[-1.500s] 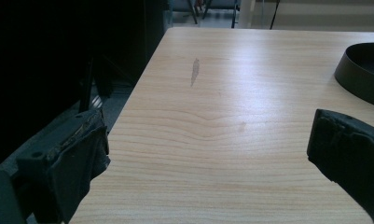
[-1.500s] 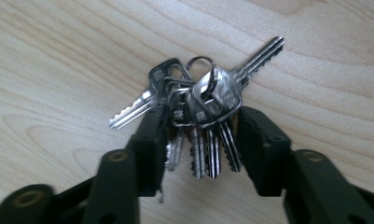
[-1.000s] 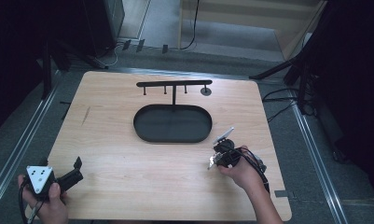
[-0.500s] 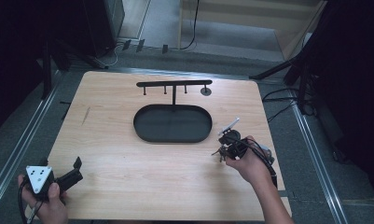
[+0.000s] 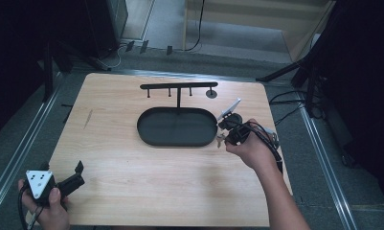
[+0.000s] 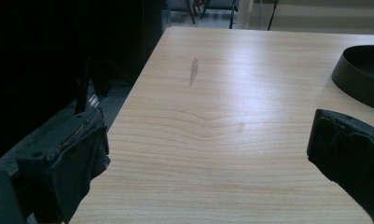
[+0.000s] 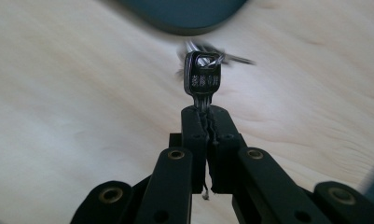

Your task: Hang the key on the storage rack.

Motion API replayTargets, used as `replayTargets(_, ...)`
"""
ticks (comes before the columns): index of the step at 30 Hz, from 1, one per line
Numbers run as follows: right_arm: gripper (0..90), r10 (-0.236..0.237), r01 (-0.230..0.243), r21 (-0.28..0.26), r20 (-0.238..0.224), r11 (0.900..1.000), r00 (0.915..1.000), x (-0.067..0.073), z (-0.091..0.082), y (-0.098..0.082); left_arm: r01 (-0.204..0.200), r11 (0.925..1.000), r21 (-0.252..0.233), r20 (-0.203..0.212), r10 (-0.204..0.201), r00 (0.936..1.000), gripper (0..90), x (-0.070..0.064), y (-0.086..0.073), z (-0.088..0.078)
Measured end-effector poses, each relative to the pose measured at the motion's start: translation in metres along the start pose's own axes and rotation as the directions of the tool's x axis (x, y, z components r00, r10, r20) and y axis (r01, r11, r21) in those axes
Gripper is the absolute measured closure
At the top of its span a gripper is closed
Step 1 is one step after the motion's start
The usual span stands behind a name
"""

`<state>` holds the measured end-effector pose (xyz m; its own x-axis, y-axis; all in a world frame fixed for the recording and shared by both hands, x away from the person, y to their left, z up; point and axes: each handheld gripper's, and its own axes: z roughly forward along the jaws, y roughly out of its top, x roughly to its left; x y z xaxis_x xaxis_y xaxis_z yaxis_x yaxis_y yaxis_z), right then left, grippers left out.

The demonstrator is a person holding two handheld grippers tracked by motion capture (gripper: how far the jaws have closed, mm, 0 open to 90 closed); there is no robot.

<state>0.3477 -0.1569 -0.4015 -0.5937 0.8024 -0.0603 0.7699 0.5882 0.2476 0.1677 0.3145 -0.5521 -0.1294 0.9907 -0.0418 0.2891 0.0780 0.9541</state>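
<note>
Table [image 5: 132, 158] first: pale wood, and we see a dark oval tray [image 5: 177, 126] at its middle with a black hook rack [image 5: 178, 87] just beyond it. Near the left front corner our left gripper [image 5: 77, 173] rests with jaws wide apart, nothing between them. Just right of the tray, our right gripper [image 5: 230, 132] is clamped tight on a key [image 7: 202, 80], whose ring [image 7: 208, 56] and blurred further keys hang above the wood.
</note>
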Motion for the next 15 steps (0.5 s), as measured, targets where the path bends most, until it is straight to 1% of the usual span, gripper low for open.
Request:
replayTargets(1,87.3,0.011,-0.012,-0.013,-0.005,1.0,0.9999,0.0,0.0,0.003,0.001,1.0,-0.001,0.001,-0.001,1.0,0.0,0.0,0.0,0.0)
replayTargets(2,87.3,0.011,-0.012,-0.013,-0.005,1.0,0.9999,0.0,0.0,0.003,0.001,1.0,-0.001,0.001,-0.001,1.0,0.0,0.0,0.0,0.0)
replayTargets(3,87.4,0.019,-0.019,-0.01,0.024,1.0,0.9995,-0.001,0.0,0.009,0.002,1.0,-0.001,0.001,-0.002,1.0,0.0,0.0,0.0,0.0)
replayTargets(5,87.4,0.021,-0.021,-0.009,0.023,1.0,0.9995,-0.001,0.0,0.011,0.003,1.0,-0.002,0.002,-0.003,1.0,0.0,0.0,0.0,0.0)
replayTargets(6,87.5,0.028,-0.028,-0.012,0.018,1.0,0.9994,-0.001,-0.001,0.018,0.002,1.0,0.0,0.002,-0.002,1.0,0.0,0.0,0.0,0.0)
replayTargets(8,87.5,0.03,-0.029,-0.016,0.017,0.999,0.9994,-0.001,-0.002,0.02,0.002,1.0,-0.002,0.004,-0.002,1.0,0.0,0.0,0.0,0.0)
replayTargets(9,87.6,0.032,-0.031,-0.028,0.027,0.999,0.9991,0.0,-0.005,0.027,0.004,1.0,-0.002,0.005,-0.004,1.0,0.0,0.0,0.0,0.0)
replayTargets(10,87.6,0.032,-0.031,-0.028,0.027,0.999,0.9991,0.0,-0.005,0.027,0.004,1.0,-0.002,0.005,-0.004,1.0,0.0,0.0,0.0,0.0)
replayTargets(11,87.6,0.035,-0.033,-0.042,0.043,0.999,0.9985,0.001,-0.01,0.035,0.008,1.0,-0.003,0.005,-0.008,1.0,0.0,0.001,0.0,0.0)
replayTargets(13,87.7,0.04,-0.038,-0.056,0.052,0.998,0.9978,0.001,-0.015,0.042,0.008,1.0,-0.003,0.005,-0.008,1.0,0.0,0.001,0.0,0.0)
replayTargets(14,87.7,0.04,-0.038,-0.056,0.052,0.998,0.9978,0.001,-0.015,0.042,0.008,1.0,-0.003,0.005,-0.008,1.0,0.0,0.001,0.0,0.0)
replayTargets(15,87.7,0.057,-0.053,-0.074,0.052,0.996,0.997,0.0,-0.021,0.049,0.007,1.0,-0.004,0.005,-0.007,1.0,0.0,0.001,0.0,0.0)
